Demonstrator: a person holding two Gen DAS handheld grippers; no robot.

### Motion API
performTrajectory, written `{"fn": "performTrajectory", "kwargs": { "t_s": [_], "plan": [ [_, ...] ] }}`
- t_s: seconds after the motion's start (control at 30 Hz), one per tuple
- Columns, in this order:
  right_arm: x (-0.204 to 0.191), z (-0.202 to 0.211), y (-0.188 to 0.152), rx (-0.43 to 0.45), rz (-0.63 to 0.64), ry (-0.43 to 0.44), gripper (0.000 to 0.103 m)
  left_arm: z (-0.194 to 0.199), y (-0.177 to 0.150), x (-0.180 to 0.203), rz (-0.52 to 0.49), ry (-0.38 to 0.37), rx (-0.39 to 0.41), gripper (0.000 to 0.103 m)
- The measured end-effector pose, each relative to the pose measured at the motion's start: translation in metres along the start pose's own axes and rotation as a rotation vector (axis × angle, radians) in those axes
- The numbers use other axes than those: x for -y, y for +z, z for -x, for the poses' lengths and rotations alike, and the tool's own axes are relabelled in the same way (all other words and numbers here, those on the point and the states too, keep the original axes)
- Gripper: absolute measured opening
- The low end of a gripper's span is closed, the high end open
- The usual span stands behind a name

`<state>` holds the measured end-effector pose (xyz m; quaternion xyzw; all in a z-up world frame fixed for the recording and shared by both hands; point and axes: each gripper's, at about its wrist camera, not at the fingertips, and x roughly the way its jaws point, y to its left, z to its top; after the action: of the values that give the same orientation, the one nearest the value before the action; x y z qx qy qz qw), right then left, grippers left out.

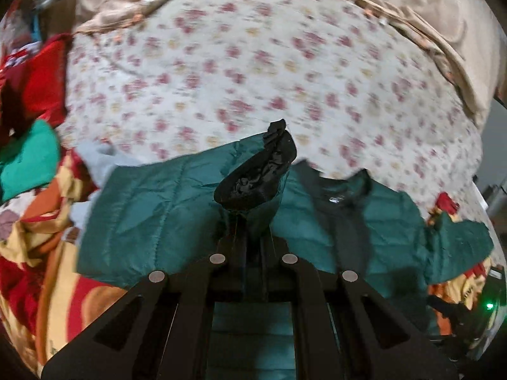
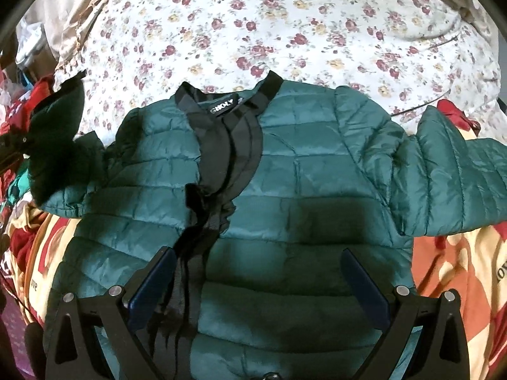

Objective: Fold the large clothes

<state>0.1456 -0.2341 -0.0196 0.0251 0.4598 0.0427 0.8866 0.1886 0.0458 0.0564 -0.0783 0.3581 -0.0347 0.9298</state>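
A dark green quilted puffer jacket (image 2: 317, 171) with black collar and front trim lies face up on the bed, collar pointing away. My left gripper (image 1: 250, 234) is shut on the jacket's left sleeve (image 1: 253, 174) near its black cuff and holds it lifted above the jacket; the same raised sleeve shows at the left of the right wrist view (image 2: 60, 133). My right gripper (image 2: 258, 269) is open and empty, hovering over the jacket's lower front. The jacket's other sleeve (image 2: 450, 174) lies spread out to the right.
A floral white sheet (image 2: 285, 25) covers the bed beyond the jacket. A red, orange and cream patterned blanket (image 1: 47, 269) lies under and beside it. Red and green clothes (image 1: 28, 120) are piled at the left. A beige bed edge (image 1: 443, 15) runs along the back.
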Motion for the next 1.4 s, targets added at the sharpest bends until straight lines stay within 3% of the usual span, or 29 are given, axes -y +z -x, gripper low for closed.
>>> {"fn": "performTrajectory", "kwargs": {
  "t_s": [0.2, 0.43, 0.57, 0.87, 1.13, 1.23, 1.3, 1.4],
  "plan": [
    [0.015, -0.005, -0.001, -0.002, -0.016, -0.027, 0.103, -0.011, -0.007, 0.065, -0.089, -0.073, -0.036, 0.005],
    [0.038, -0.007, -0.002, -0.007, -0.045, -0.052, 0.103, -0.033, -0.020, 0.114, -0.147, -0.140, -0.086, 0.005],
    [0.044, -0.008, -0.002, -0.005, -0.041, -0.064, 0.103, -0.053, -0.031, 0.135, -0.194, -0.115, -0.111, 0.005],
    [0.058, -0.012, -0.002, -0.013, -0.071, -0.068, 0.103, -0.093, -0.054, 0.143, -0.203, -0.089, -0.186, 0.005],
    [0.065, -0.012, -0.006, -0.018, -0.088, -0.068, 0.103, -0.102, -0.062, 0.146, -0.203, -0.108, -0.199, 0.006],
    [0.068, -0.012, -0.007, -0.024, -0.107, -0.052, 0.103, -0.099, -0.062, 0.143, -0.191, -0.109, -0.199, 0.019],
    [0.068, -0.012, -0.007, -0.030, -0.111, -0.046, 0.103, -0.096, -0.060, 0.138, -0.147, -0.137, -0.209, 0.054],
    [0.066, -0.010, -0.008, -0.035, -0.104, -0.045, 0.103, -0.080, -0.056, 0.125, -0.094, -0.176, -0.193, 0.062]
  ]
}}
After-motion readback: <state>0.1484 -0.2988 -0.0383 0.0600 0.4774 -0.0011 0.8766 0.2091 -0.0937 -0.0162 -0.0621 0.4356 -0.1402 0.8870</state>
